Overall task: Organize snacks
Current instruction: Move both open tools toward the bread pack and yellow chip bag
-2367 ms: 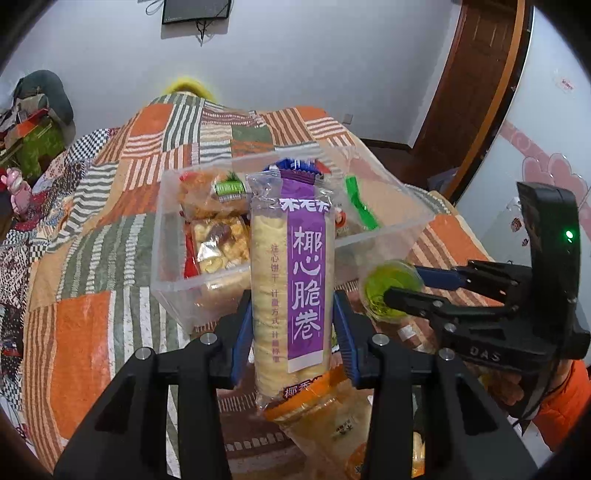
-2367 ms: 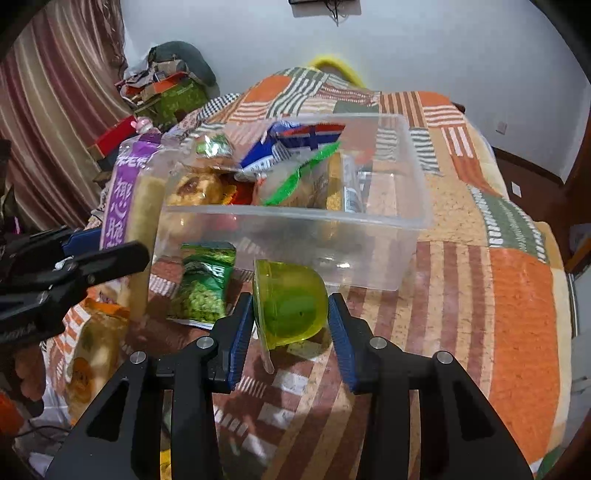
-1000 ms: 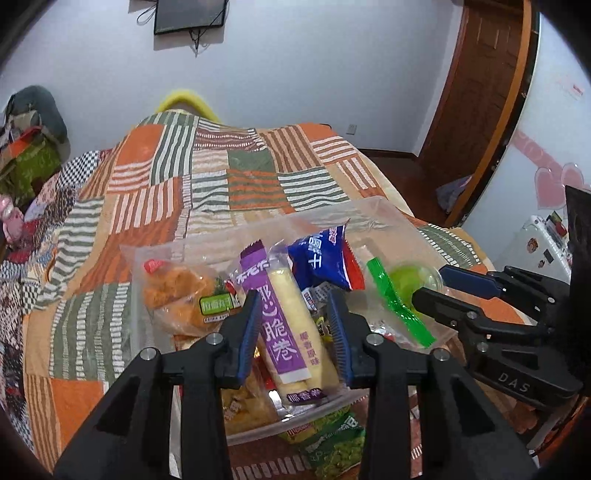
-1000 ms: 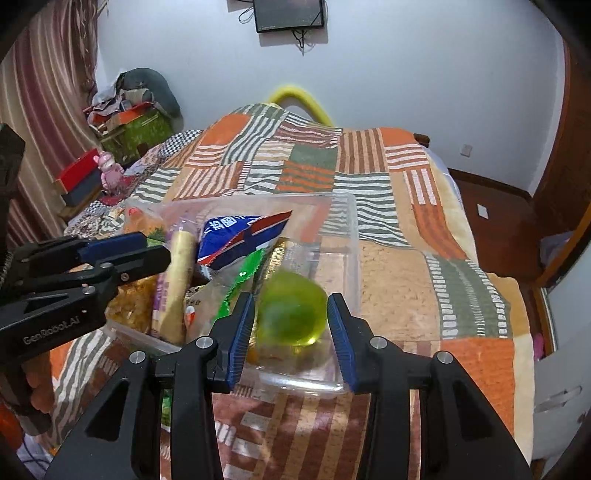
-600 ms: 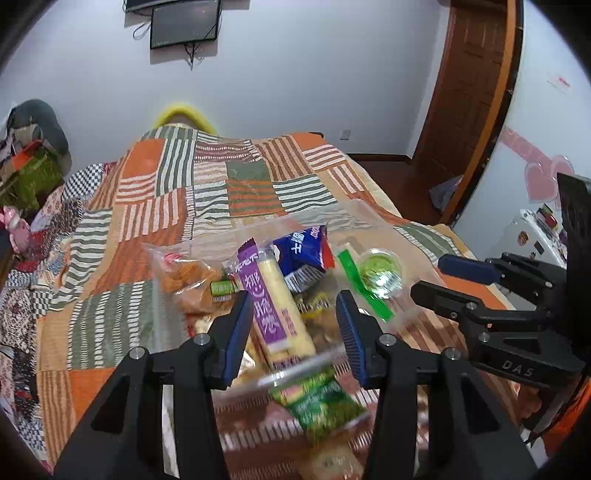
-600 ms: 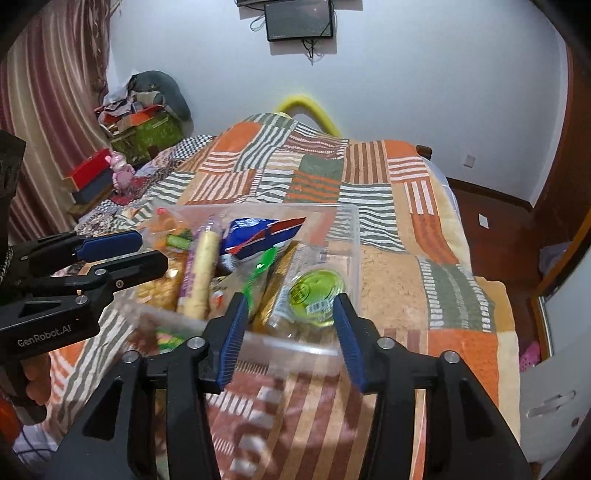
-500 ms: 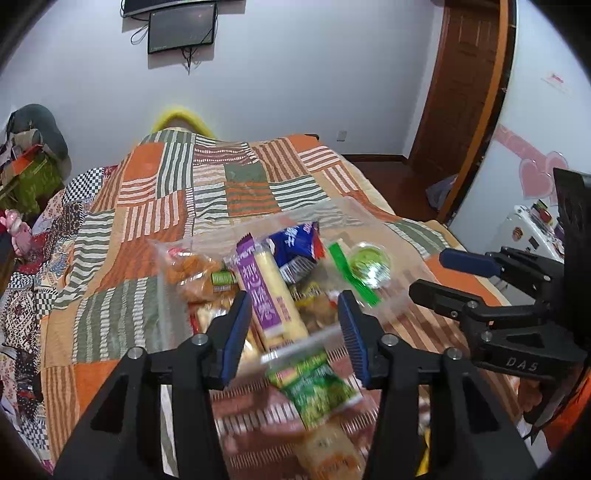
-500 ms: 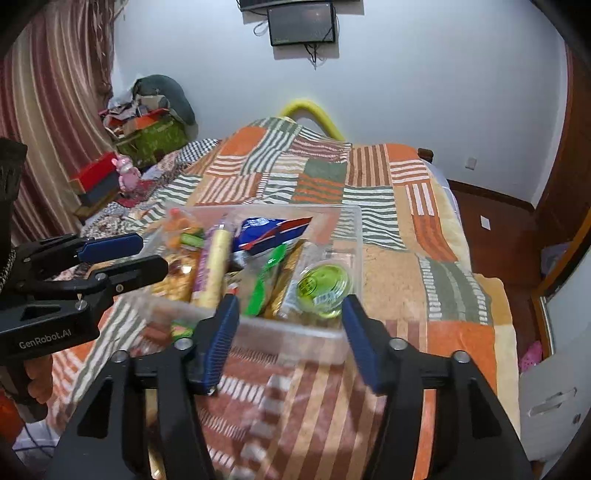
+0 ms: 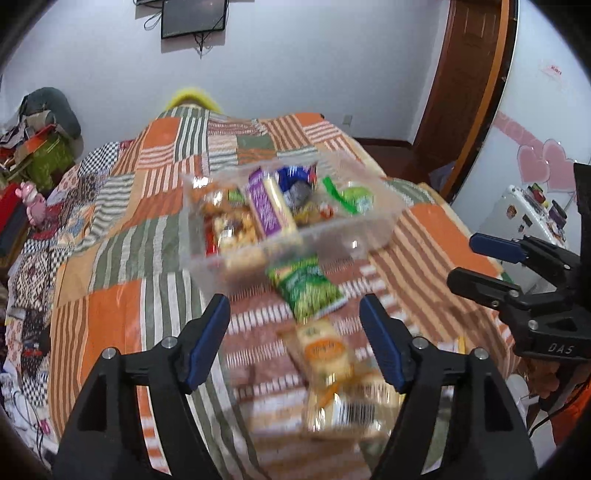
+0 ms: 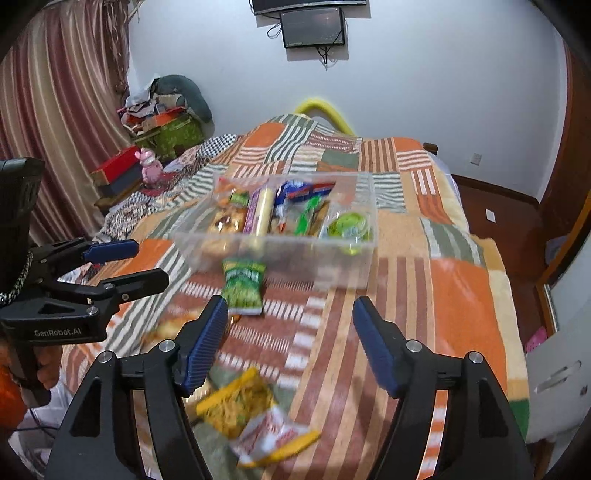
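A clear plastic bin point(image 9: 373, 236) point(image 10: 343, 266) on the patchwork bed holds several snacks, among them a purple wafer-roll pack point(image 9: 267, 208) point(image 10: 258, 212) and a green jelly cup point(image 9: 358, 197) point(image 10: 347, 225). A green pea bag point(image 9: 306, 288) point(image 10: 243, 288) lies in front of the bin. A yellow-orange packet point(image 9: 328, 354) lies nearer me. Another yellow packet point(image 10: 255, 417) lies in the right wrist view. My left gripper point(image 9: 295, 339) point(image 10: 125, 262) is open and empty, back from the bin. My right gripper point(image 10: 288, 339) point(image 9: 480, 262) is open and empty too.
The patchwork quilt point(image 9: 122, 295) covers the bed. A wooden door point(image 9: 461, 92) and a white cabinet point(image 9: 517, 214) stand to the right. Boxes and clutter point(image 10: 162, 129) sit by the curtain at the left. A screen point(image 10: 314, 22) hangs on the far wall.
Both grippers let go of their snacks in the bin, the left the purple pack, the right the jelly cup. Both opened wide and pulled back toward me.
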Available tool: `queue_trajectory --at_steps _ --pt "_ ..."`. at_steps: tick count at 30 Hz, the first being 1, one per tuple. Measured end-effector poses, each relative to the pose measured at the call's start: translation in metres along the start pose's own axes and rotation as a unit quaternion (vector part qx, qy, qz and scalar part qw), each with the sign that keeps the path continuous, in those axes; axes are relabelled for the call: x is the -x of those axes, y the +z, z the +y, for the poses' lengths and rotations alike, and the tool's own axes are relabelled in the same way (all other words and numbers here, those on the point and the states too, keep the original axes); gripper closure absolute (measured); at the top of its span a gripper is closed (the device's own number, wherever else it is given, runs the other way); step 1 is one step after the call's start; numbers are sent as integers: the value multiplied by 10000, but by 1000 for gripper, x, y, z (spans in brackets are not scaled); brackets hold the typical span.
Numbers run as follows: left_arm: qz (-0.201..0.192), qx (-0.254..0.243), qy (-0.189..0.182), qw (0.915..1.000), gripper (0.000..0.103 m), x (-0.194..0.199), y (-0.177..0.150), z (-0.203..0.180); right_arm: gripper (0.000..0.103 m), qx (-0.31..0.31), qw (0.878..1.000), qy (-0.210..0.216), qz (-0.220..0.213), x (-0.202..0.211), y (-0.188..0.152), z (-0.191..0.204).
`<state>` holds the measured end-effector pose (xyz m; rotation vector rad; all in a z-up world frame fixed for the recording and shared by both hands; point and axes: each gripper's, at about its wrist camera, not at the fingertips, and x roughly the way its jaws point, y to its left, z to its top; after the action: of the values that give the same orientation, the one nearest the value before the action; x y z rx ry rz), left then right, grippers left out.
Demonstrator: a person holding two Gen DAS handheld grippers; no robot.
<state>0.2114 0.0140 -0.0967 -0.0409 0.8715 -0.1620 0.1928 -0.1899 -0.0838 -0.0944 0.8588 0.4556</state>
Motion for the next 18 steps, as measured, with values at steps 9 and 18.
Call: queue_trajectory --at_steps 9,18 --pt "520 56 -53 9986 14 -3 -43 -12 32 38 9990 156 417 -1 -38 14" --pt "793 37 -211 9966 14 -12 -58 -22 27 260 9950 88 957 -26 -71 24"
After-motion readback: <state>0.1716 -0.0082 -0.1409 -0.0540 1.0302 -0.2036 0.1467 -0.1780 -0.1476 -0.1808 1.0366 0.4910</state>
